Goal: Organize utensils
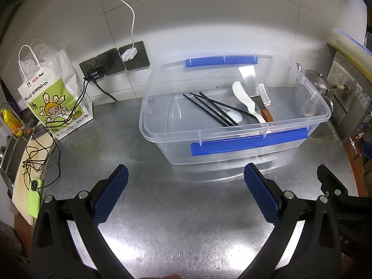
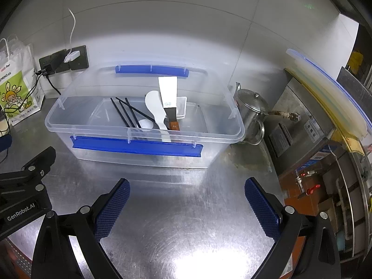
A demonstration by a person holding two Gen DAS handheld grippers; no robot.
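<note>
While both grippers, left (image 1: pixel 186 186) and right (image 2: pixel 187 200), hang wide apart and empty over the steel counter (image 1: pixel 176 220), the black chopsticks (image 2: pixel 126 114), white plastic paddle (image 2: pixel 157 114) and wooden-handled metal spatula (image 2: pixel 169 97) lie jumbled inside the clear plastic bin with blue latches (image 2: pixel 223 133); I'd reach straight down for one handle.

Both wrist views are lit from overhead and in front, with a bright pool in the middle fading to dark, vignetted corners. The brushed stainless steel countertop (image 2: pixel 176 251) throws a blown-out white glare patch low in the right view, and a softer sheen in the left one (image 1: pixel 186 209). The grey tiled wall (image 1: pixel 209 23) shows a hazy hotspot too. The clear plastic storage bin with blue clips (image 2: pixel 144 137) casts a soft shadow at its base. Heavy fisheye bending curves tile lines and edges. Centre is fairly sharp; the rims go smeary.
</note>
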